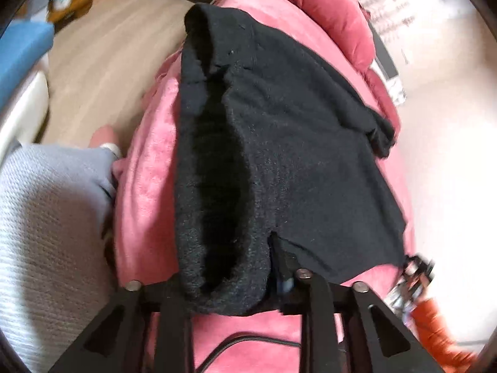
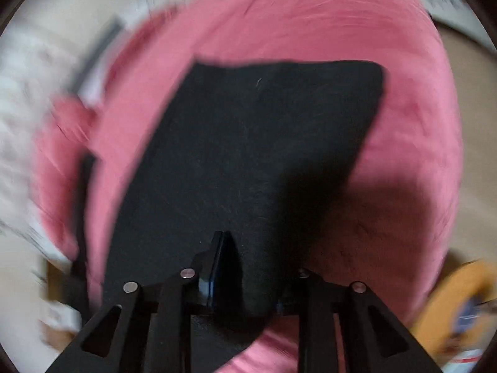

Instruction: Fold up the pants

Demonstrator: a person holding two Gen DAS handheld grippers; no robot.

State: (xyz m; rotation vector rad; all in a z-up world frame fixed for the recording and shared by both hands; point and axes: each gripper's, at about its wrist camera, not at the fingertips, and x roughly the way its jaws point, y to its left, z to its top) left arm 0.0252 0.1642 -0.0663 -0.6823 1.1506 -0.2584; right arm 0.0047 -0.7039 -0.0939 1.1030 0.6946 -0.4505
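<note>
Black pants (image 1: 279, 143) lie spread over a pink cushioned seat (image 1: 146, 186) with a velvety cover, shown from two cameras that look forward along the grippers. In the left wrist view the garment runs from the near edge of the seat toward its far end, where a rolled pink bolster (image 1: 329, 9) forms the seat's far right edge. The pants' left side stands up in a thick rounded fold with a deep dark hollow along it; the right side lies flatter, with one corner curling at the seat's right edge. The left gripper (image 1: 239, 292) is at the near end of this fold, and the bunched cloth sits between its jaws, grasped. A grey knitted fabric (image 1: 46, 217) fills the lower left, beside the seat, with wooden floor (image 1: 102, 43) beyond. The other gripper shows blurred at the lower right.

The right wrist view is smeared by motion. There the pants (image 2: 248, 143) appear as a flat dark sheet across the middle of the pink seat (image 2: 403, 124). The right gripper (image 2: 245, 283) has the near edge of the cloth gathered between its jaws, grasped.
</note>
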